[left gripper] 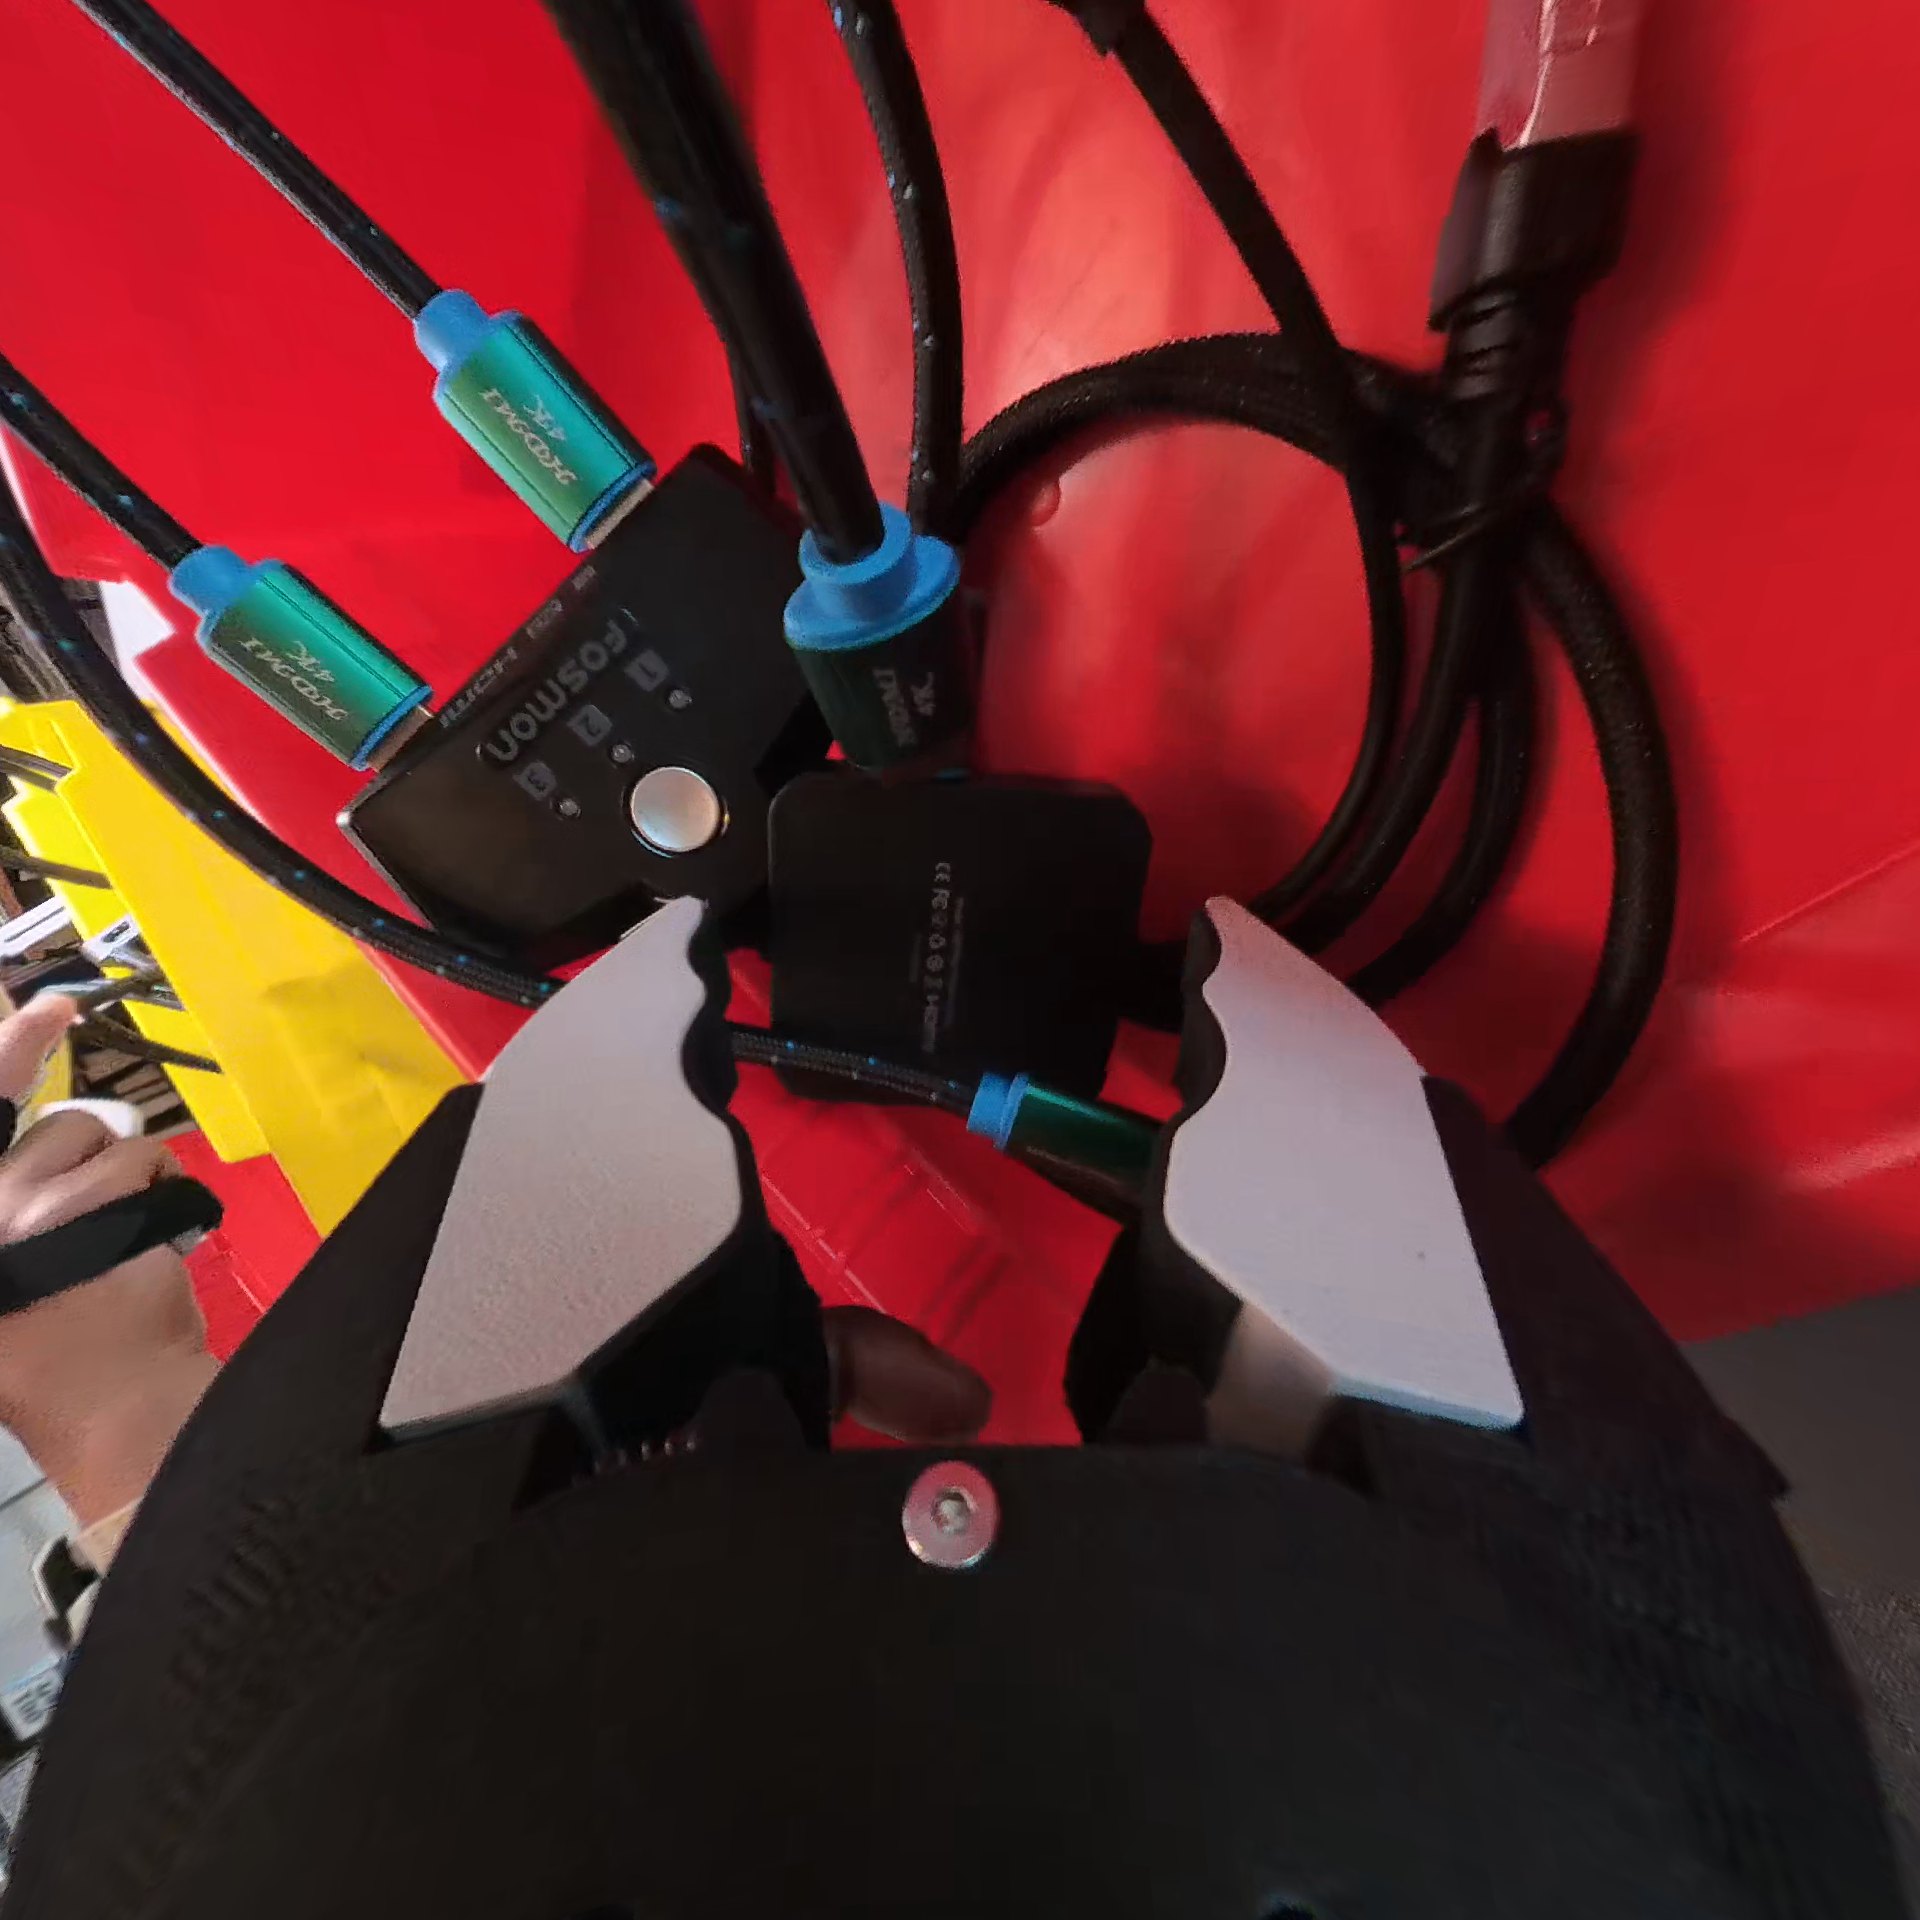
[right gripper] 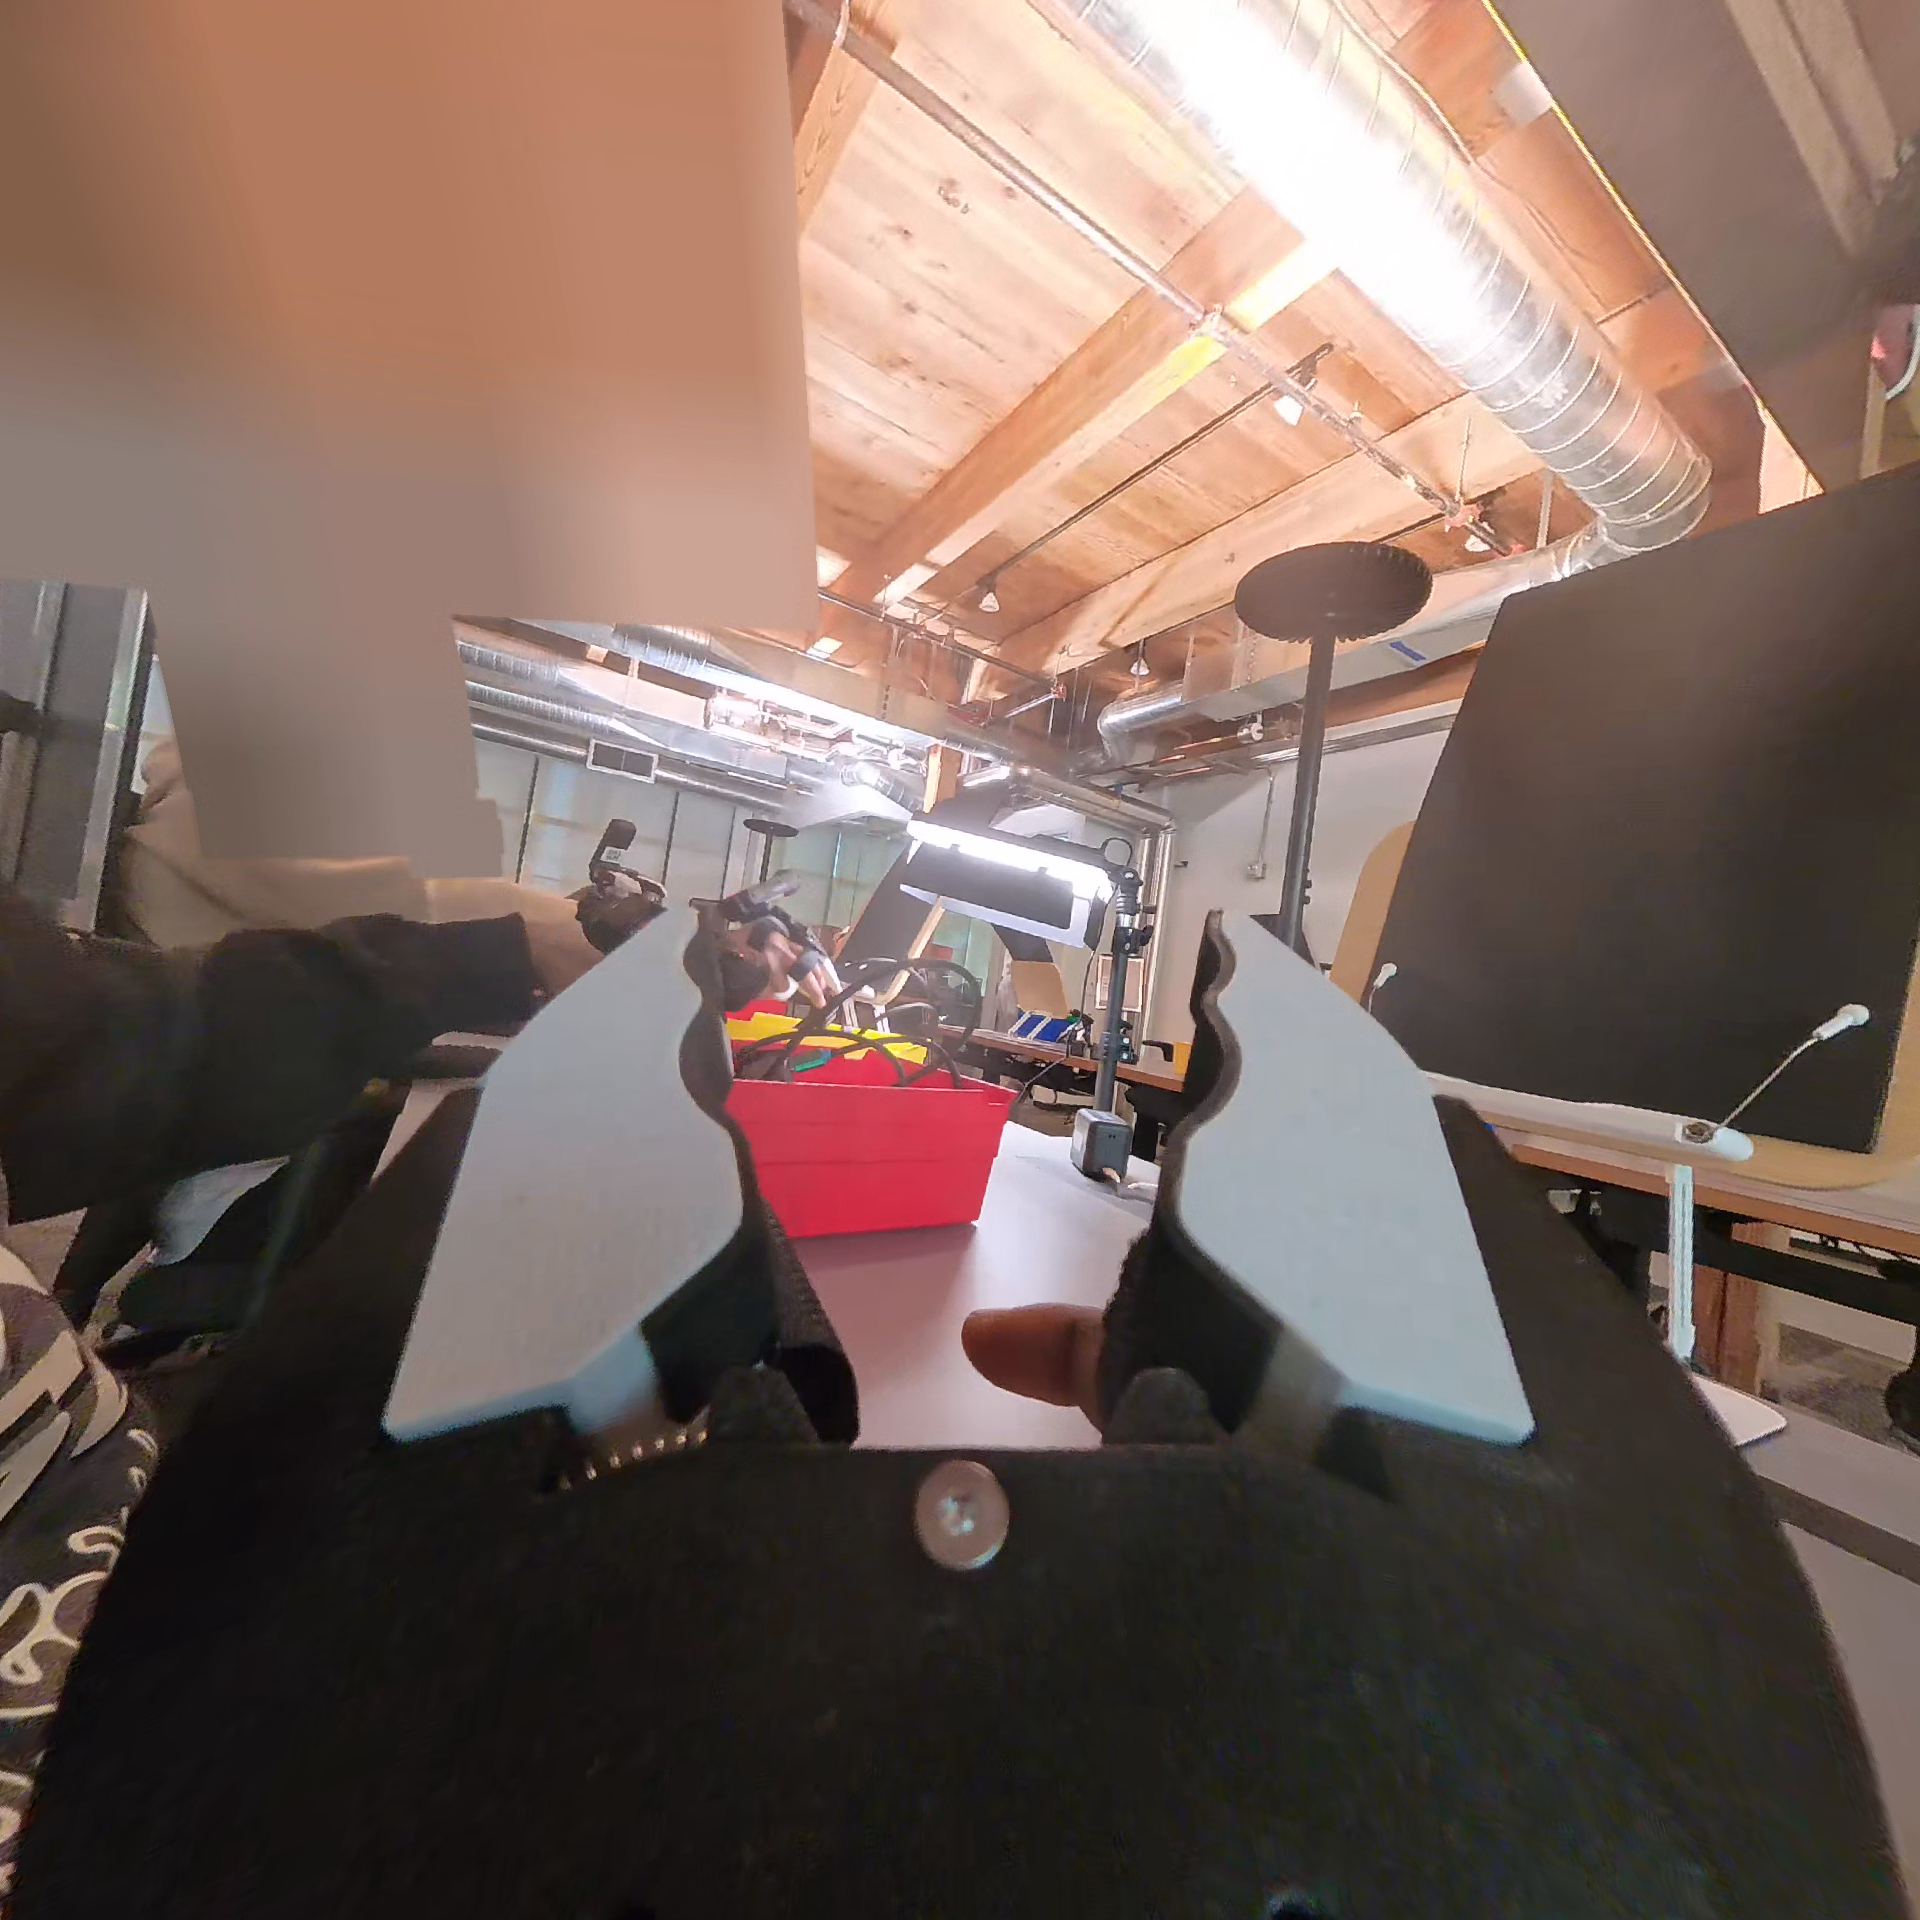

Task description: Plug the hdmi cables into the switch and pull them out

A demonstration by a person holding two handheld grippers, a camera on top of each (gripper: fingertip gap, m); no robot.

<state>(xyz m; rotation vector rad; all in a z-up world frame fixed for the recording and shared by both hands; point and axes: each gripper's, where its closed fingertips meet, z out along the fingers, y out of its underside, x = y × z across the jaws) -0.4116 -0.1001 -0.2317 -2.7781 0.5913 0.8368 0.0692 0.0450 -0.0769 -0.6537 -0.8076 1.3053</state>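
Left gripper (left gripper: 951,940) jaws apart, empty, over red bin (left gripper: 1714,727). Switch (left gripper: 582,727) lies in bin, two plugs seated at its far edge. Right gripper (right gripper: 951,961) apart, empty, well back from bin.

Wooden beam ceiling (right gripper: 935,343) with silver duct (right gripper: 1455,312), black panel (right gripper: 1662,883), lit studio light (right gripper: 997,883), grey table (right gripper: 935,1299).

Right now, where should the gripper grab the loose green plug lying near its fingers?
Probably on the green plug metal shell, just past its blue collar, coming from above with fingers on its two long flat sides. It lies flat in the red bin, and the left gripper is open over it.
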